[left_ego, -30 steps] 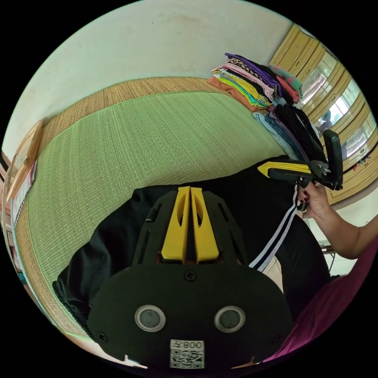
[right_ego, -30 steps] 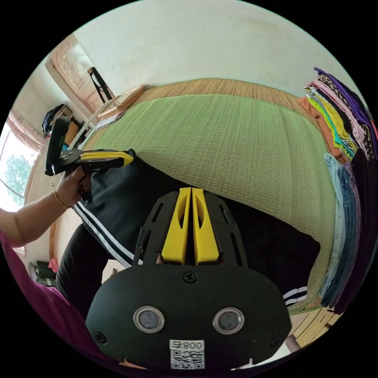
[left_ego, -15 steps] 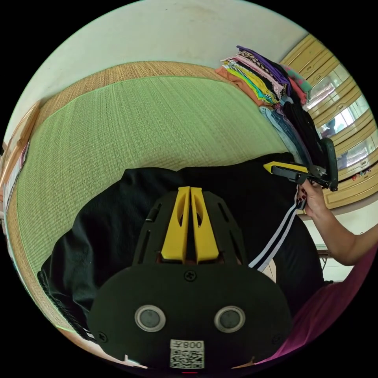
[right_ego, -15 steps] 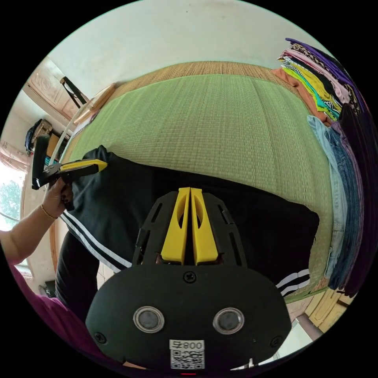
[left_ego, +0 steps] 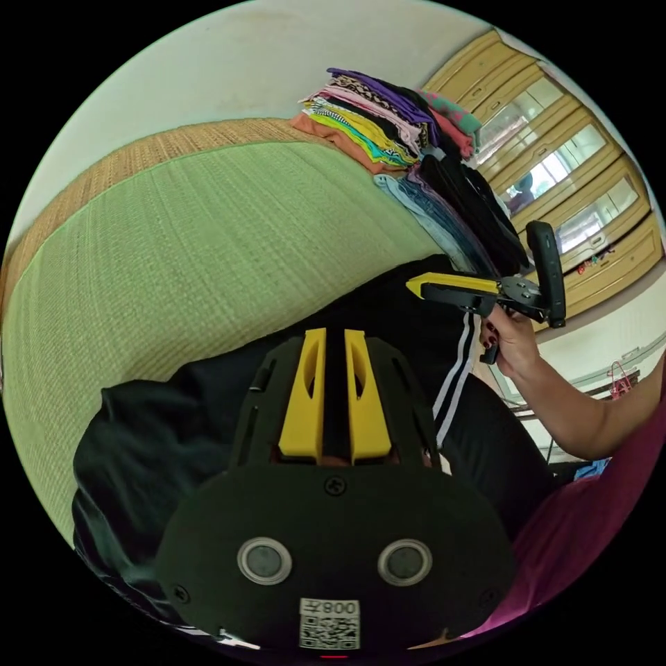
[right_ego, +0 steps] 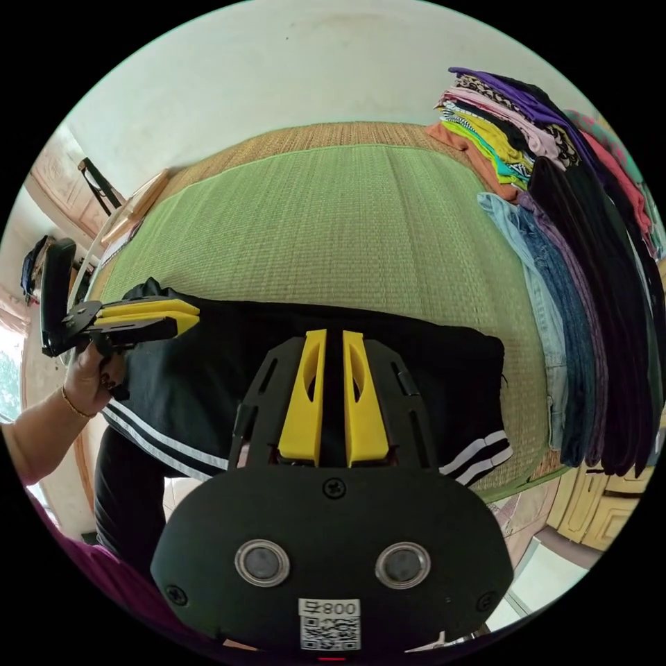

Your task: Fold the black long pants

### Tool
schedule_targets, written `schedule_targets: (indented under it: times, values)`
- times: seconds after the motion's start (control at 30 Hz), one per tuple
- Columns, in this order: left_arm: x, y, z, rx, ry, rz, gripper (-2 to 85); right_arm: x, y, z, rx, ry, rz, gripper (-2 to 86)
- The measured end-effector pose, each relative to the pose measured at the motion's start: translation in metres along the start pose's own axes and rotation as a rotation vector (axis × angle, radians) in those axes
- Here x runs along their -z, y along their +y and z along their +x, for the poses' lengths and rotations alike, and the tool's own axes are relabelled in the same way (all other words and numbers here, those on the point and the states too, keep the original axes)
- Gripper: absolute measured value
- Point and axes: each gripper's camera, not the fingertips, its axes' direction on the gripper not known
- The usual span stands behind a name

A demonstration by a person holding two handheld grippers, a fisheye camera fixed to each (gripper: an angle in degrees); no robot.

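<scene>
On green mat (right_ego: pixel 361 229): black long pants (right_ego: pixel 208 374) spread flat, legs hanging off near edge | left tongs (left_ego: pixel 335 378), right tongs (right_ego: pixel 333 378): slightly parted, gripping nothing | step: laying out done | next: re-grip for fold.

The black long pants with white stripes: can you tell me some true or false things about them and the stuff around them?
1. The black long pants lie on a green woven mat. True.
2. The pants have red stripes. False: white.
3. A stack of folded clothes sits on the mat's far corner. True.
4. The right gripper has its jaws wide open. False: a narrow gap.
5. The pants lie wholly on the mat. False: part hangs over the edge.
</scene>
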Motion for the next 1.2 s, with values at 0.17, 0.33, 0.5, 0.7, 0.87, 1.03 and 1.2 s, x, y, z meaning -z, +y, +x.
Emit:
schedule_targets:
  times: [0.17, 0.33, 0.5, 0.7, 0.87, 1.03, 1.2]
  values:
    - [-0.035, -0.028, 0.017, -0.046, -0.048, -0.103, 3.0, -0.028, 0.004, 0.010, -0.011, 0.047, -0.046, 4.5]
    - [-0.028, -0.036, 0.023, -0.032, -0.038, -0.086, 0.7, -0.035, 0.013, 0.016, -0.002, 0.029, -0.025, 1.3]
    - [-0.009, -0.044, 0.036, -0.034, -0.039, -0.003, 0.2, -0.022, 0.026, 0.039, -0.070, -0.050, 0.074, 0.3]
    - [-0.021, -0.061, 0.038, -0.021, -0.083, -0.034, 0.7, -0.053, 0.028, 0.052, -0.090, -0.097, 0.032, 0.3]
    - [-0.036, -0.064, 0.041, -0.028, -0.048, -0.107, 1.9, -0.073, 0.035, 0.060, -0.117, -0.143, 0.007, 0.3]
    - [-0.030, -0.069, 0.049, -0.030, -0.073, -0.078, 1.0, -0.070, 0.049, 0.071, -0.149, -0.182, 0.055, 0.1]
    - [-0.026, -0.076, 0.055, -0.027, -0.101, -0.057, 0.9, -0.069, 0.064, 0.082, -0.159, -0.136, 0.076, 0.0]
